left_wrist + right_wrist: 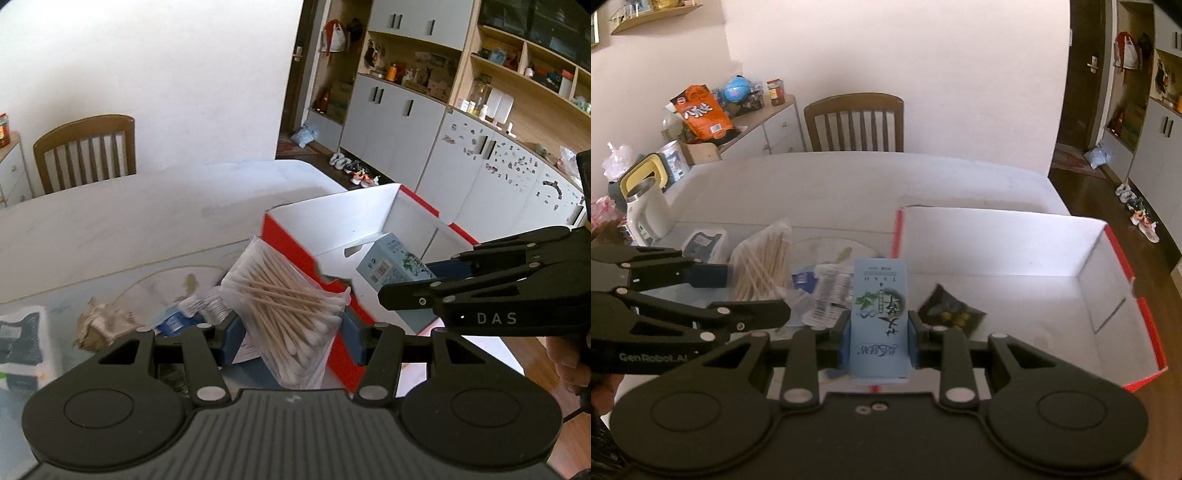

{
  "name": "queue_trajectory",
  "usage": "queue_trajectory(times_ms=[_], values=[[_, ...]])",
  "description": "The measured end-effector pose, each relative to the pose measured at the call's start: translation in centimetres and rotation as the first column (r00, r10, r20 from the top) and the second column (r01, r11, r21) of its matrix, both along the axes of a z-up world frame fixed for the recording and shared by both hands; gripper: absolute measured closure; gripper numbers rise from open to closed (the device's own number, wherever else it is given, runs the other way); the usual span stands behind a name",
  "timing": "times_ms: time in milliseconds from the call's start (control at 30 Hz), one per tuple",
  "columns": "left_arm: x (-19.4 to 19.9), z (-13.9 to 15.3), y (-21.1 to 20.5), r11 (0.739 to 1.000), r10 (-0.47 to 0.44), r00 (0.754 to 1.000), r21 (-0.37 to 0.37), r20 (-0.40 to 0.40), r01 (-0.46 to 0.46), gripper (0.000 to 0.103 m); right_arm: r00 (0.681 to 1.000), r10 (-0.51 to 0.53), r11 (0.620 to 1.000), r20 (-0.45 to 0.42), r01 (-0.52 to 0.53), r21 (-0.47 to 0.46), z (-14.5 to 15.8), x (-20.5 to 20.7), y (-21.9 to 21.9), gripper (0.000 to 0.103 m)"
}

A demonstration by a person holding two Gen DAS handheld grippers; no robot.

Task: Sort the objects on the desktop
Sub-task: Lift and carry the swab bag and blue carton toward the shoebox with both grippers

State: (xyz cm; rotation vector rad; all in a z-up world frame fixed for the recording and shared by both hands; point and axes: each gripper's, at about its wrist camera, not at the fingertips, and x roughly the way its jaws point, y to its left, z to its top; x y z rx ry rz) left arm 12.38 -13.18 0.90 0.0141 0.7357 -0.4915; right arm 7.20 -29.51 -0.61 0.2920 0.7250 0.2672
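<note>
My left gripper (291, 332) is shut on a clear bag of cotton swabs (288, 306) and holds it above the table, just left of the red-and-white box (291, 240). The bag also shows in the right wrist view (761, 262). My right gripper (879, 339) is shut on a light blue tea carton (880, 317), held over the near edge of the open box (1089, 295). The carton shows in the left wrist view (393, 264) inside the box opening. A black packet (951, 312) lies on the box floor.
Small packets (827, 288) and a blue pack (173, 321) lie on the table left of the box. A white kettle (646, 210) stands at the table's left edge. A tissue pack (703, 242) lies near it. A wooden chair (855, 123) stands behind the table.
</note>
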Motion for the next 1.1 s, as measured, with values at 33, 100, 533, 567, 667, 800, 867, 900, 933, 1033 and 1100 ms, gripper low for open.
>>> queue_trajectory(times_ms=[33,100,533,567,667,800,867,900,933,1033,1100], values=[[0.1,0.0,-0.5,1.0,-0.003,1.0,0.001,0.001,0.003,0.049,1.0,-0.005,1.0,-0.005,0.005,0.001,-0.2,0.1,-0.5,0.075],[0.6,0.0,-1.7,1.0,-0.009,1.0,0.004,0.002,0.009,0.049,1.0,-0.016,1.0,-0.018,0.016,0.005,-0.5,0.3,-1.4,0.075],[3.5,-0.7,-9.1,0.996,-0.084,0.996,0.031,-0.028,0.085,0.049,0.995,-0.022,1.0,-0.092,0.021,-0.014,-3.3,1.9,-6.7,0.075],[3.8,-0.9,-9.6,0.995,-0.088,0.996,0.035,-0.035,0.089,0.049,0.995,-0.022,1.0,-0.101,0.021,-0.012,-3.5,2.2,-7.0,0.075],[4.6,-1.5,-10.8,0.994,-0.095,0.994,0.047,-0.061,0.098,0.049,0.993,-0.019,1.0,-0.116,0.017,-0.02,-4.1,2.7,-7.8,0.075],[5.1,-2.1,-12.2,0.991,-0.11,0.991,0.07,-0.077,0.116,0.049,0.991,-0.011,1.0,-0.132,0.009,-0.018,-4.9,3.5,-8.8,0.075],[5.4,-2.3,-13.0,0.988,-0.125,0.989,0.085,-0.082,0.132,0.049,0.99,-0.01,1.0,-0.143,0.007,-0.018,-5.3,4.0,-9.3,0.075],[5.6,-2.3,-13.4,0.986,-0.135,0.987,0.091,-0.084,0.142,0.049,0.989,-0.008,1.0,-0.146,0.005,-0.025,-5.5,4.3,-9.5,0.075],[5.9,-2.5,-13.8,0.984,-0.142,0.986,0.096,-0.089,0.15,0.049,0.989,-0.005,1.0,-0.15,0.001,-0.03,-5.7,4.7,-10.0,0.075],[6.8,-2.7,-14.8,0.981,-0.155,0.981,0.099,-0.112,0.166,0.049,0.986,-0.005,0.999,-0.165,-0.002,-0.046,-6.4,5.7,-10.9,0.075],[7.2,-3.1,-15.2,0.978,-0.165,0.978,0.109,-0.125,0.179,0.049,0.984,-0.012,0.998,-0.175,0.002,-0.056,-6.9,6.4,-11.4,0.075]])
